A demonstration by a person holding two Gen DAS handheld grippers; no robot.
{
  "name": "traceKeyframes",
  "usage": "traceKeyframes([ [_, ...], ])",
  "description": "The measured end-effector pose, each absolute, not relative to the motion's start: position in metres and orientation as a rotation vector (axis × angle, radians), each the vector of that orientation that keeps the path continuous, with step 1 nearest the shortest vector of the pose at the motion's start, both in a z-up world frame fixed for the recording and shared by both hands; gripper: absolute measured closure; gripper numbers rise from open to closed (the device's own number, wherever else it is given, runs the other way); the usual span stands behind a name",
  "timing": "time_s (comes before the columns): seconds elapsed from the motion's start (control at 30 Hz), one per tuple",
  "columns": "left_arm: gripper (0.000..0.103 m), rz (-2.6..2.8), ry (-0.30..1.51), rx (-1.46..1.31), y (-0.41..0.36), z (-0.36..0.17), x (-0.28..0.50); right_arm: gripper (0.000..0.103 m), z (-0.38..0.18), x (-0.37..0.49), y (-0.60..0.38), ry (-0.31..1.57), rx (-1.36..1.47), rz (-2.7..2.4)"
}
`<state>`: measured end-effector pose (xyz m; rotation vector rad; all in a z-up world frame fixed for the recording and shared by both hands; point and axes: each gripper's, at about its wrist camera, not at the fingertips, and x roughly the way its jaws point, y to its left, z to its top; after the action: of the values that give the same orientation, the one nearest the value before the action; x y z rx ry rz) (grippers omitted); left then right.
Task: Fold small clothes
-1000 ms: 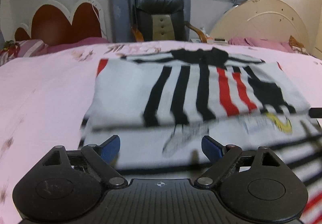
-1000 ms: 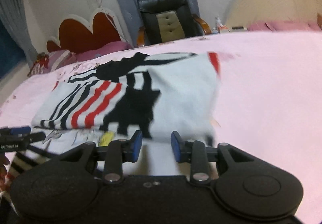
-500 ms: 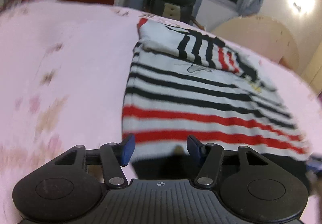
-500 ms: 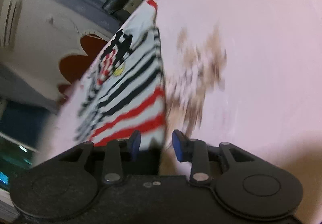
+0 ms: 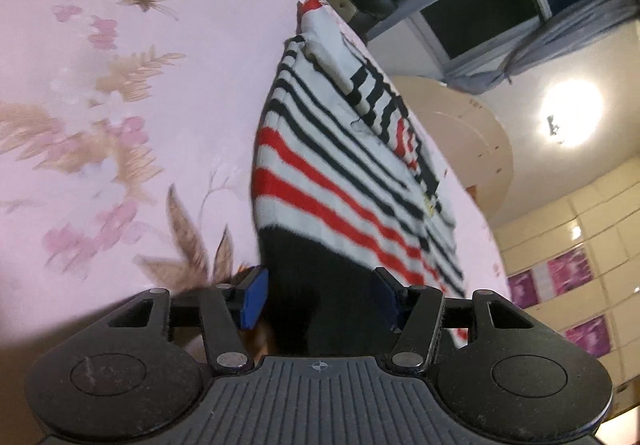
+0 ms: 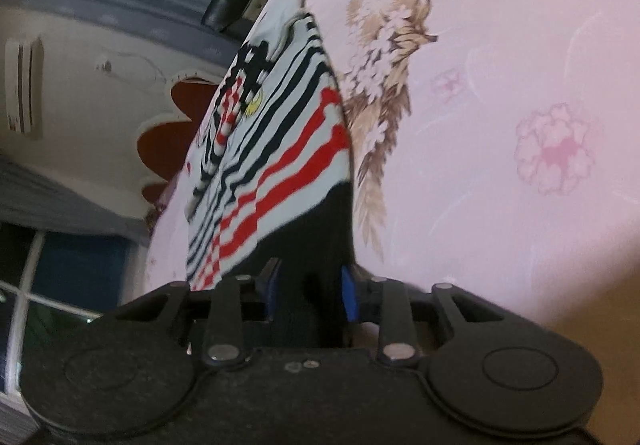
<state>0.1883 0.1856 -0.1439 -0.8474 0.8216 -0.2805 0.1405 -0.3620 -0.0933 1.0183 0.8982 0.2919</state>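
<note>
striped knit garment in white, black and red with a solid black hem band (image 5: 340,173) lying flat on the pink floral bedsheet (image 5: 120,85), running from lower centre up toward the upper middle of the left wrist frame, far end already doubled over itself near the top. same garment (image 6: 280,149) in the right wrist frame, climbing from lower centre to upper left, floral sheet (image 6: 500,85) filling the right side.

left gripper (image 5: 320,297) at the bottom centre of its frame, blue-padded fingers (image 5: 252,297) spread fairly wide, black hem band sitting between them, not pinched: gap visible on both sides of the cloth. placed so, probably, to take one hem corner before closing.

right gripper (image 6: 310,297) at the bottom centre of its frame, blue pads (image 6: 349,299) narrower, black hem filling the space between; hard to say whether pressing yet or just bracketing, so cannot tell if clamped.

both tools tilted low and skewed against the sheet, likely to slide one finger under the hem at each near corner. judged step: seizing the near edge at two corners to carry it over the folded far part. risk: catching the sheet along with the hem.
</note>
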Motion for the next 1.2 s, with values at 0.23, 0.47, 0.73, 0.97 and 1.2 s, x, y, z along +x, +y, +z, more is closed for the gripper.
traceKeyframes([
  [0.23, 0.057, -0.348, 0.829, -0.822, 0.161, -0.145, 0.214, 0.071, -0.094, 0.17, -0.356, 0.972, 0.97, 0.411],
  [0.47, 0.097, -0.321, 0.852, -0.75, 0.151, -0.149, 0.213, 0.097, -0.086, 0.17, -0.347, 1.042, 0.83, 0.449],
  [0.73, 0.097, -0.36, 0.711, -0.703, 0.164, -0.114, 0.195, 0.097, -0.027, 0.149, -0.344, 0.813, 0.72, 0.489],
  [0.97, 0.098, -0.294, 0.803, -0.748, 0.164, -0.15, 0.199, 0.097, -0.075, 0.149, -0.351, 0.931, 0.799, 0.318],
  [1.2, 0.098, -0.314, 0.729, -0.794, 0.168, -0.138, 0.196, 0.097, -0.048, 0.147, -0.352, 0.827, 0.776, 0.314],
])
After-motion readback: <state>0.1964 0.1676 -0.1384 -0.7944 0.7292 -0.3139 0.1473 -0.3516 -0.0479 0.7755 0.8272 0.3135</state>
